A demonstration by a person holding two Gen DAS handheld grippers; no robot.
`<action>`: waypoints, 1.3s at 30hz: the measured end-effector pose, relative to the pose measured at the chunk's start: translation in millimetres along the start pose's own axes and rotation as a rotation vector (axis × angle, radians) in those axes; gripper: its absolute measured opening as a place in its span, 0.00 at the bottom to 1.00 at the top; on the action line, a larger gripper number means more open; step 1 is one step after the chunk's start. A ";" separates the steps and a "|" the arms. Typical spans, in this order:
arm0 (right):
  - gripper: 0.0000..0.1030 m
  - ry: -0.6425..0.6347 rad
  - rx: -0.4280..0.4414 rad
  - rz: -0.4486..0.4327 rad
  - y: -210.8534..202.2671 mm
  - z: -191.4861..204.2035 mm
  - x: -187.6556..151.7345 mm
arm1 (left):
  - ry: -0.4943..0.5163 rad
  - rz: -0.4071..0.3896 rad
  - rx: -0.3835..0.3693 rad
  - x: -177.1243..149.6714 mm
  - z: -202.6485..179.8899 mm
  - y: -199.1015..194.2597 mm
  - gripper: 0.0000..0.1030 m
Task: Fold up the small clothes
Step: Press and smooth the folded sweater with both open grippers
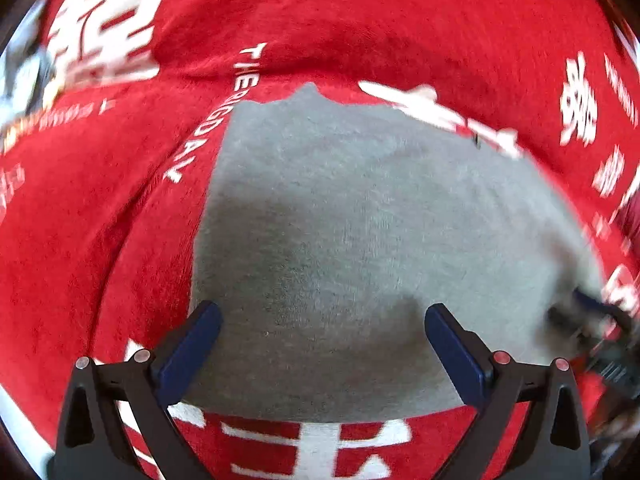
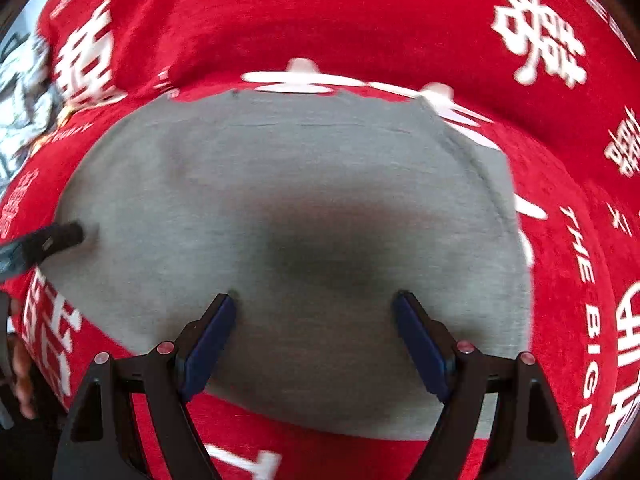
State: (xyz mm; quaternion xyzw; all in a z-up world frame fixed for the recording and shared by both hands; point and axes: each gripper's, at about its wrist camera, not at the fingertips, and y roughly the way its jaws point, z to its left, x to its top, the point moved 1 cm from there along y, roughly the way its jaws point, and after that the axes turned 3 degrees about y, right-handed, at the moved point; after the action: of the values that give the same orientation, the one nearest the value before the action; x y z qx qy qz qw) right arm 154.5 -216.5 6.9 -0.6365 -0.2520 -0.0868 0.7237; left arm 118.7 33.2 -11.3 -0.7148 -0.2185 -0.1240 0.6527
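Note:
A grey garment (image 1: 360, 240) lies flat on a red cloth with white lettering (image 1: 100, 240). My left gripper (image 1: 322, 309) stands open over the garment's near left part, its blue pads wide apart with only flat fabric between them. My right gripper (image 2: 315, 299) is also open, its tips down close to the grey garment (image 2: 280, 168) near its front edge, with nothing pinched. A stitched hem (image 2: 472, 160) runs down the garment's right side. One dark finger of the left gripper (image 2: 60, 238) reaches in at the garment's left edge in the right wrist view.
The red cloth (image 2: 560, 280) covers the whole surface around the garment. A black-and-white patterned item (image 2: 24, 92) lies past its far left edge. Part of a hand (image 2: 20, 368) shows at the lower left. The blurred right gripper (image 1: 592, 312) sits at the right edge.

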 end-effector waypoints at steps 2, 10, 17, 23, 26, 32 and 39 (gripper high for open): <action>0.83 0.016 0.000 0.000 -2.2 -9.9 -1.0 | 0.076 0.010 0.053 -4.0 -9.9 2.4 0.99; 0.83 0.079 -0.052 -0.023 -28.5 -30.8 -12.7 | 0.078 -0.024 0.053 -15.6 -2.0 -27.3 0.99; 0.83 -0.006 0.017 -0.011 -19.9 5.5 -25.8 | 0.058 0.010 0.104 -20.5 1.5 -9.9 0.99; 0.83 0.018 0.027 -0.015 -17.2 -20.2 -35.0 | -0.004 0.026 0.072 -27.1 28.3 -10.8 0.99; 0.83 0.104 0.027 -0.015 -28.7 -50.8 -32.2 | -0.078 0.032 0.073 -24.3 46.6 -18.1 0.99; 0.83 0.158 0.013 -0.123 -50.8 -67.1 14.0 | -0.065 -0.037 0.053 17.4 35.4 -27.4 0.99; 0.83 0.055 -0.004 -0.069 -1.9 -24.3 76.1 | -0.007 0.012 0.100 68.4 2.9 12.1 0.99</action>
State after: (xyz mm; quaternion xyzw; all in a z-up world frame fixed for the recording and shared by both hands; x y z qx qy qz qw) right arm 225.1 -225.4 43.1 -0.6262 -0.2534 -0.1297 0.7259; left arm 183.8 45.7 9.4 -0.6830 -0.2226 -0.1064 0.6875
